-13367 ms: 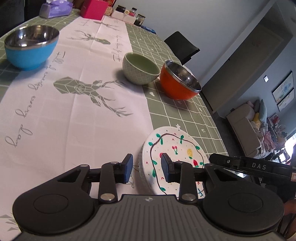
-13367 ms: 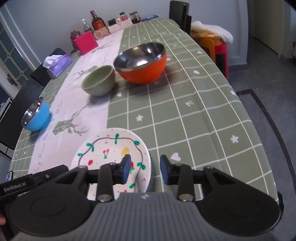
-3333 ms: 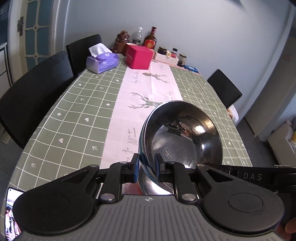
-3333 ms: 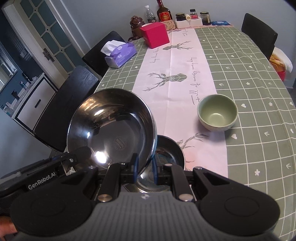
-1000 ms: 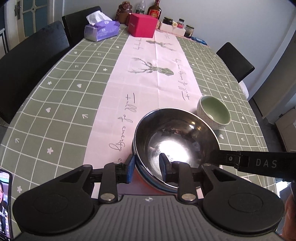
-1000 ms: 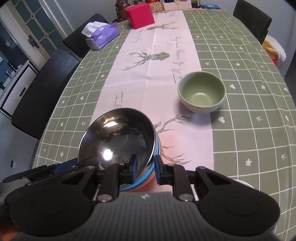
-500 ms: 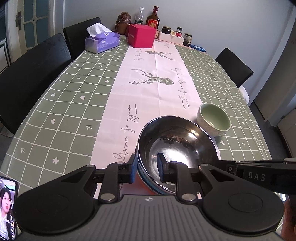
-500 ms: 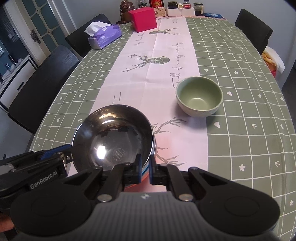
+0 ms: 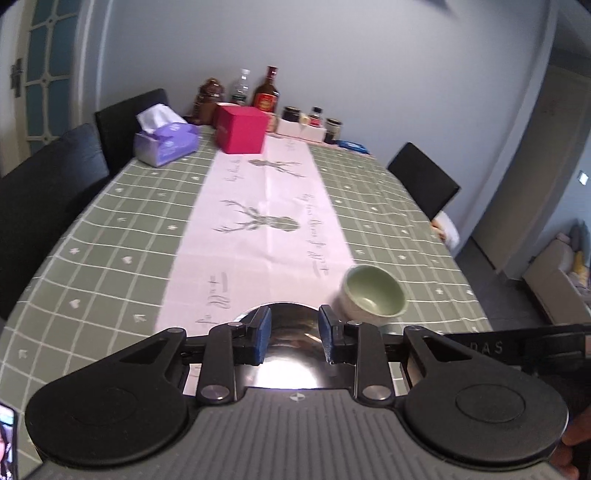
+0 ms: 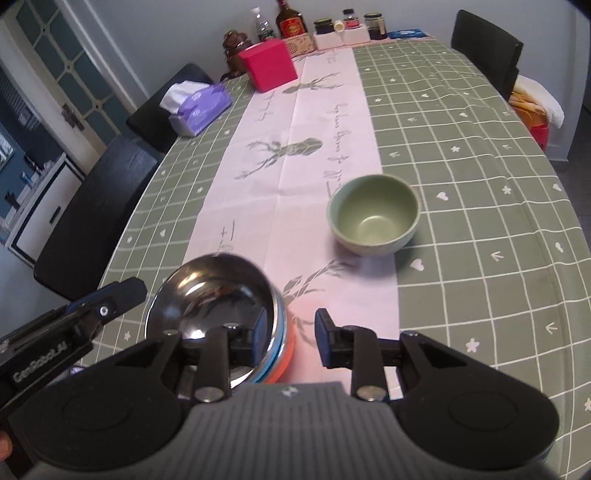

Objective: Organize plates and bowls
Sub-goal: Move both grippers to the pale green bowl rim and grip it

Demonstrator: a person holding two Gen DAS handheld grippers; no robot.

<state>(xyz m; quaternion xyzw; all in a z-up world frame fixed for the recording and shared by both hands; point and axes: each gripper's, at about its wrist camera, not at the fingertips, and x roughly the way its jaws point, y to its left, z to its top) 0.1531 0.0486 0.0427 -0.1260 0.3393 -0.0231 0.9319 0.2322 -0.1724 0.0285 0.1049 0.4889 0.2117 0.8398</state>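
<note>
My shiny steel-lined blue bowl sits nested in the orange bowl at the near edge of the bench. The pale green ceramic bowl stands apart, beyond. My left tongs and right tongs are spreading, gripping nothing.

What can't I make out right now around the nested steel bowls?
- Nested steel bowls: near rim and base hidden by the right gripper body, right wrist view.
- Left wrist view: only a sliver of the stack shows between the opening left gripper pads.
- Bottle labels: too small.
</note>
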